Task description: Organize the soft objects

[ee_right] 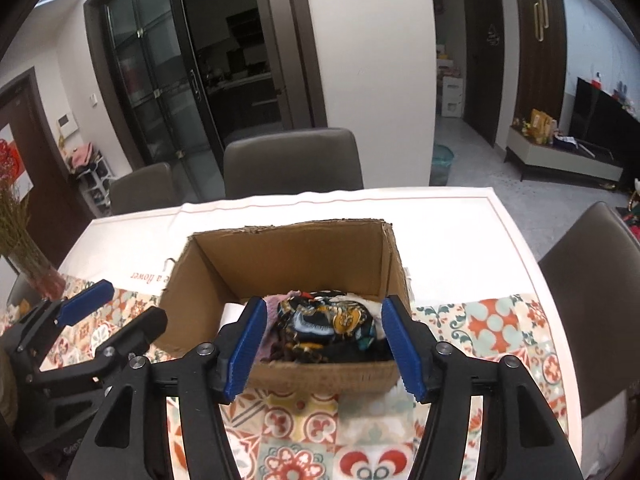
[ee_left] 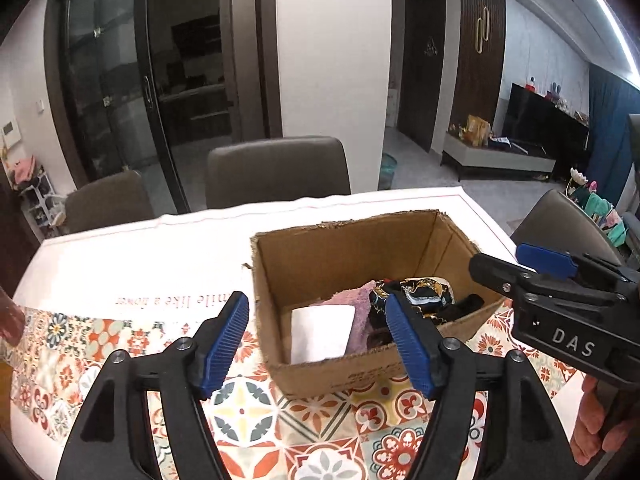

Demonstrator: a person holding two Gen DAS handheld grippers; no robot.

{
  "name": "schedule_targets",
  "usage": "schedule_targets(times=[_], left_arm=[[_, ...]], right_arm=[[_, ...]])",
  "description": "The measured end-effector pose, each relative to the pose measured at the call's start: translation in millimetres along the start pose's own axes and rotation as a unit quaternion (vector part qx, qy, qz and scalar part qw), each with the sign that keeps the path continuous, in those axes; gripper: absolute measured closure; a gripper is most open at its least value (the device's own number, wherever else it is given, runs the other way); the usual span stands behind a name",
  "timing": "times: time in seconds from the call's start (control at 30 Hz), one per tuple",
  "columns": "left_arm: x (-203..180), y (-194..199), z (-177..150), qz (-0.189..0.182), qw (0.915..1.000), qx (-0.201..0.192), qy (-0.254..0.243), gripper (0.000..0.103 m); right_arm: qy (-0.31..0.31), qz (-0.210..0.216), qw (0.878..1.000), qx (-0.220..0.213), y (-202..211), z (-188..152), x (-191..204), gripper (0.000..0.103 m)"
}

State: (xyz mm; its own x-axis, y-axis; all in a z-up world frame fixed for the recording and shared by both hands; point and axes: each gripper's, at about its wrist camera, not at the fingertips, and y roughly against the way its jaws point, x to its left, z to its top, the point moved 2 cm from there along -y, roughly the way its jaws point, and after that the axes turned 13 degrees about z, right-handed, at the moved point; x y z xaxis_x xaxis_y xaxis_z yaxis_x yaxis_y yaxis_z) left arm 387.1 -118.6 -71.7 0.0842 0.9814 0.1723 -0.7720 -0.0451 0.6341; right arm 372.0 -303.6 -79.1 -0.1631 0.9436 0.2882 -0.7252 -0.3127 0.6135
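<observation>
**Q:** Where are your soft things sitting, and what are the grippers doing?

**Me:** They're all in the open cardboard box on my bench, which has a tile-pattern tablecloth over it. Through the left camera I see a folded white cloth at the near left of the box floor, with a pink fuzzy towel touching it on the right. Next to that is a bunched black-and-gold patterned scarf, and something dark lies beside the scarf, though I can't make out what.

**Q:** Holding anything?

**Me:** Nope. My left hand-held gripper hangs over the box's near left corner, fingers spread wide, nothing between them. My right hand-held gripper is released too, fingers wide apart and straddling the near wall, with the scarf showing in the gap below. Each gripper shows up at the edge of the other's view, so they're close side by side.

**Q:** Anything else around?

**Me:** Brown chairs on the far side, and a vase of dried stems at the bench's left end.
</observation>
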Motion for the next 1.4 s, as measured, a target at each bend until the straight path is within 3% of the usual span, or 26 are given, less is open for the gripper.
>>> schedule_targets(times=[0.63, 1.4], left_arm=[[29.8, 105.5, -41.2, 0.017, 0.9977, -0.066, 0.002, 0.020], [14.6, 234.1, -125.9, 0.054, 0.9935, -0.087, 0.051, 0.013]], right_arm=[[0.010, -0.060, 0.996, -0.062, 97.7, -48.1, 47.7, 0.028], [0.041, -0.021, 0.996, -0.079, 213.3, -130.9, 60.1, 0.028]])
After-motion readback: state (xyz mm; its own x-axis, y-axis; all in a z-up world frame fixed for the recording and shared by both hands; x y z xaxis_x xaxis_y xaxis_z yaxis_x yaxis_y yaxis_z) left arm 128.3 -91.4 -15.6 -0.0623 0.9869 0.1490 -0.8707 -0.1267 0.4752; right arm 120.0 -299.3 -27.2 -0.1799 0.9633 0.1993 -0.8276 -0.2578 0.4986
